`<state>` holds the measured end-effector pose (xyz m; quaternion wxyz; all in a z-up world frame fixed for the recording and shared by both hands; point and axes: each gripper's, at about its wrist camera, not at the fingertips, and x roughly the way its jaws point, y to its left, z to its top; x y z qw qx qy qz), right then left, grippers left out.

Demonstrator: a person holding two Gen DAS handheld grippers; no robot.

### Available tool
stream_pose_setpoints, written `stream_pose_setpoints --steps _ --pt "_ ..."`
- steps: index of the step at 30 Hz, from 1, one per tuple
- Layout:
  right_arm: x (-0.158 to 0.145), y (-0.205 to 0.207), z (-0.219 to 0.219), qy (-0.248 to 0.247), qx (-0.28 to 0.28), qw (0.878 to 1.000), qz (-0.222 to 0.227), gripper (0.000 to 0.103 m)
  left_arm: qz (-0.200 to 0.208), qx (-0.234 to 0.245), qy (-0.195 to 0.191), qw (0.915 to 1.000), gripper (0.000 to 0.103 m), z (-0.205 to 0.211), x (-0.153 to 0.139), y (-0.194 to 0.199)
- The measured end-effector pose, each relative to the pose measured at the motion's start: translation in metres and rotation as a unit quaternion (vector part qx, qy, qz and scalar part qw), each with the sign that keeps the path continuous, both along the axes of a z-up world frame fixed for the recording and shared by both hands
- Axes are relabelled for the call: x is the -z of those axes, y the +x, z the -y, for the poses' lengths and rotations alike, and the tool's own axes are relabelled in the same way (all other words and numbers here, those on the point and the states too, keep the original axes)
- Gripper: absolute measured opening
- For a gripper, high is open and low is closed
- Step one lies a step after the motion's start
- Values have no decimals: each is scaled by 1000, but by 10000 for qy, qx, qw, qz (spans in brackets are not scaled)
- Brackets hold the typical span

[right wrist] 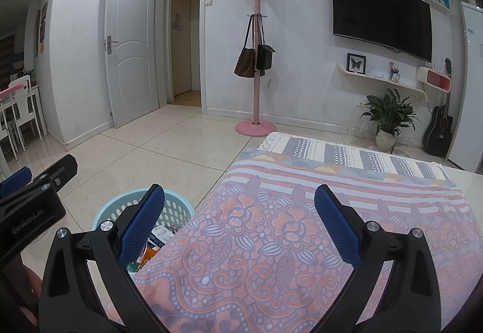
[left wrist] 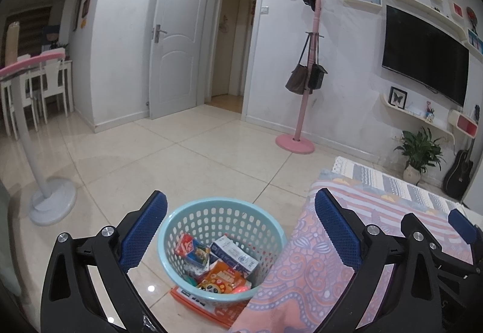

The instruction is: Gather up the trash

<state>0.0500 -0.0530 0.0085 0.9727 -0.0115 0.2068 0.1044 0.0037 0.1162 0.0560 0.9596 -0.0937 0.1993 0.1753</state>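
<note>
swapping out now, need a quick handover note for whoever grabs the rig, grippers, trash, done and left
Left gripper: open, empty, above the blue basket.
Right gripper: open, empty, over the patterned cloth.
Trash: cartons and snack packets already lie in the basket, which stands on the floor beside the cloth.
Left: an orange flat item lies under the basket. No other loose trash is in view, so check round.

Black frames, blue textured fingers [left wrist: 145, 230]

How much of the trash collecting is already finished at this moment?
Done: the light blue plastic basket on the floor holds several packages and cartons. In hand: nothing; the left gripper and right gripper are both open and empty. Left: no trash shows on the patterned pink cloth; a flat orange item lies under the basket.
</note>
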Motion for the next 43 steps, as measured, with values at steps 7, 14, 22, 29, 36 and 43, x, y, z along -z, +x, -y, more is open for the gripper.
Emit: stream_pose_setpoints --steps 7,14,22,29,36,43 --pt "0 0 0 -1 1 10000 -3 95 -22 -42 70 10000 95 0 0 -1" --pt "0 1 1 17 -6 10000 -27 95 -75 -150 405 9990 95 10 -2 1" --pt "0 3 6 32 26 10000 -39 95 -178 -242 614 9977 95 12 -4 3" --pt "0 5 7 27 24 10000 -51 95 -266 -254 350 9987 95 2 -1 4" --pt "1 5 7 20 17 10000 -53 95 -308 -339 332 9984 96 0 -1 5" --pt "1 5 7 21 18 10000 -52 95 -260 -343 145 9990 96 -6 -1 5"
